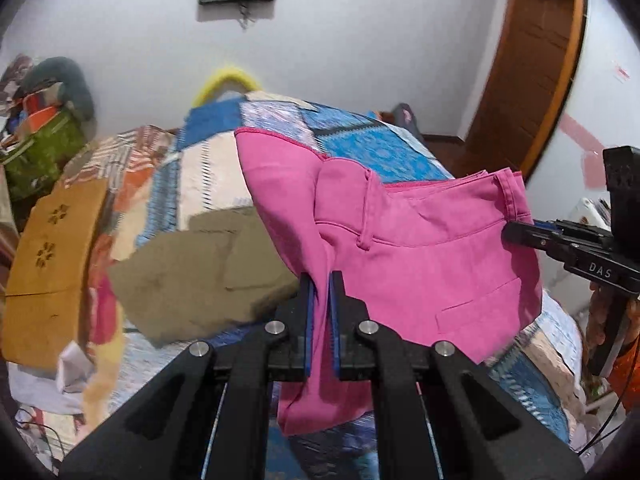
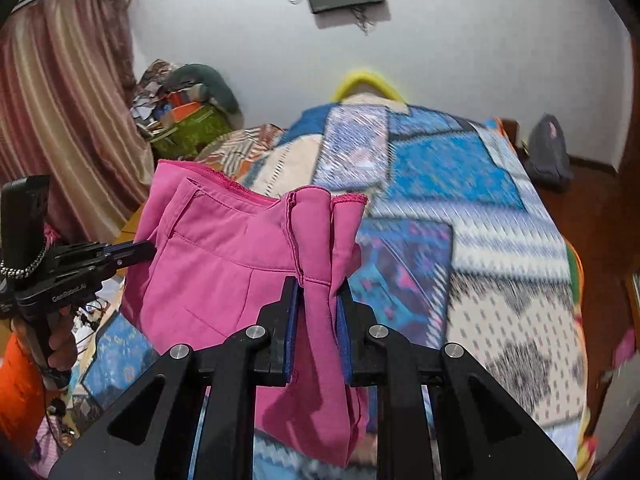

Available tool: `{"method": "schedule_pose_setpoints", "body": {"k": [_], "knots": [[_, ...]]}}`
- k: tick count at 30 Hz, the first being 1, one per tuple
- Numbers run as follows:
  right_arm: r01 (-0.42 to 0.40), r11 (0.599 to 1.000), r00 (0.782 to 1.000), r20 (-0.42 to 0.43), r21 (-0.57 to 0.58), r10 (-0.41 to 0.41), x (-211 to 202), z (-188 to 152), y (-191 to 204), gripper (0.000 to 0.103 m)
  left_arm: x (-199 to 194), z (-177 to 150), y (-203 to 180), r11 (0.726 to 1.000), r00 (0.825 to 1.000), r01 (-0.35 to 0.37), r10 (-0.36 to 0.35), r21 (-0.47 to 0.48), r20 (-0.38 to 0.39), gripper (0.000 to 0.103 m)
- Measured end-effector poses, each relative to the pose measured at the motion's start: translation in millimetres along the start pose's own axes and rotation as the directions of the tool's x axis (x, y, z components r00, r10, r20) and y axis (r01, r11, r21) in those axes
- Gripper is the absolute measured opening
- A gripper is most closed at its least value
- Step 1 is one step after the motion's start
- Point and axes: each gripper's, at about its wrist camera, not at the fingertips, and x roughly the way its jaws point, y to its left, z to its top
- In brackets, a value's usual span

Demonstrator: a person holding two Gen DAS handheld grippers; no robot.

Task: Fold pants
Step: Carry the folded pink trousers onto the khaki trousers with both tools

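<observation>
The pink pants hang in the air above the patchwork bed, stretched between my two grippers. My left gripper is shut on a bunched edge of the pants near the waistband. It shows at the left of the right wrist view, clamped on the fabric. My right gripper is shut on a gathered fold of the pants. It shows at the right of the left wrist view, gripping the waistband end. The lower part of the pants drops below both grippers.
A bed with a blue and cream patchwork cover lies below. An olive-brown garment and a yellow-orange cloth lie on it. A clutter pile stands at the left, a curtain beside it, a wooden door at the right.
</observation>
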Motion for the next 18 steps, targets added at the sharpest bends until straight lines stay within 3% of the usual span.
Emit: {"method": "schedule_pose_setpoints", "body": {"k": [9,18], "knots": [[-0.051,0.994,0.999,0.006,-0.095,0.052,69.3,47.8,43.3,0.016,10.1,22.9,80.6,0.993,0.995,-0.093,0.095,-0.07,0.037,0.007],[-0.06,0.988,0.997,-0.061,-0.142,0.051,159.4,67.1,63.5,0.016,66.3,18.1,147.4,0.982,0.991,-0.133,0.132,-0.136,-0.021,0.007]]}}
